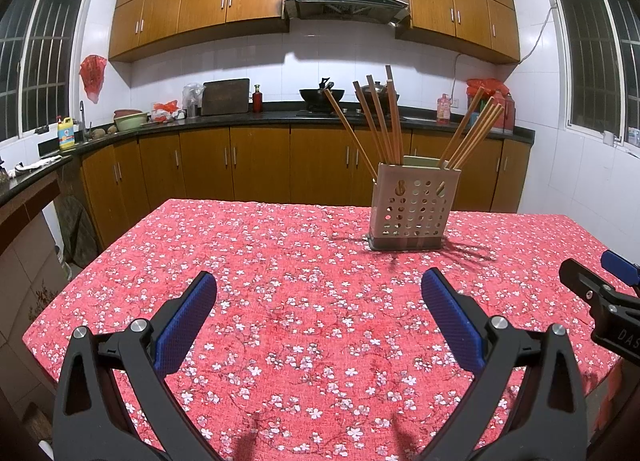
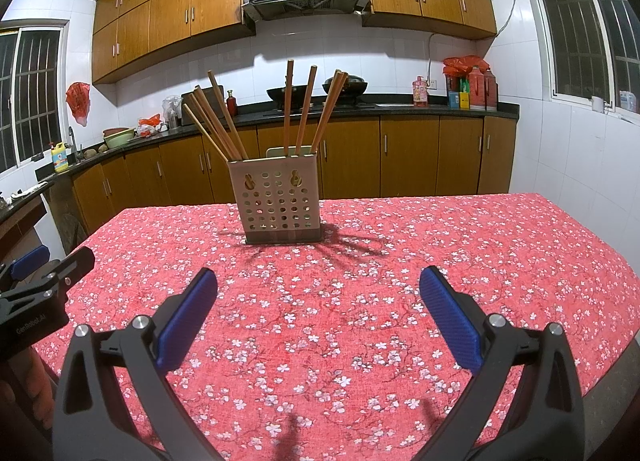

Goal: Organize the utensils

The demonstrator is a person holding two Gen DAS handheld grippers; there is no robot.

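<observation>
We hold both grippers low over the floral tablecloth (image 1: 280, 261), each with its jaws spread wide and nothing between them. The perforated chopstick holder (image 1: 412, 205) stands upright toward the far side of the table. From the left gripper (image 1: 319, 289) it lies at about one o'clock; from the right gripper (image 2: 318, 285) at about eleven o'clock, so it sits between us, neither arm clearly nearer. The chopsticks (image 1: 380, 121) stand in it in two fanned bunches, long axes near vertical, tips up and splaying outward.
</observation>
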